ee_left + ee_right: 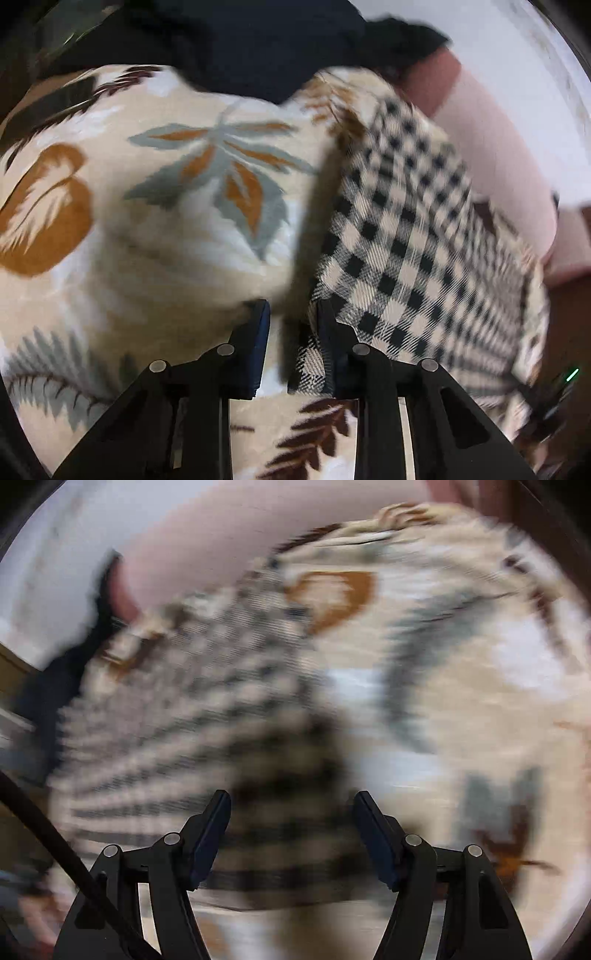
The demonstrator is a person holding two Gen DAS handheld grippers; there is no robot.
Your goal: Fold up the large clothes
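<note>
While the left tongs sit narrow, with only a slim gap between the pads, the left wrist view shows the checked garment right at the gap: its edge runs down past the right-hand pad, but whether cloth is actually pinched is unclear. Right tongs are wide apart, nothing between them, hovering over the same checked cloth; that view is heavily motion-blurred, so the right hand is probably mid-swing.

Checked garment lies on a cream leaf-print blanket, which looks like a bed cover rather than a desk. In the left view it reads as a long strip with one fairly straight edge, running away from the tongs toward a pink bolster. Dark clothing is bunched at the far side, apart from the checked piece.

Judgement on progress: early to mid. Garment seems laid out, maybe narrowed once lengthwise, though blur stops any count of layers. No compact folded stack visible. Left to do: secure grips, fold end over end, square up. Dark pile looks untouched.
</note>
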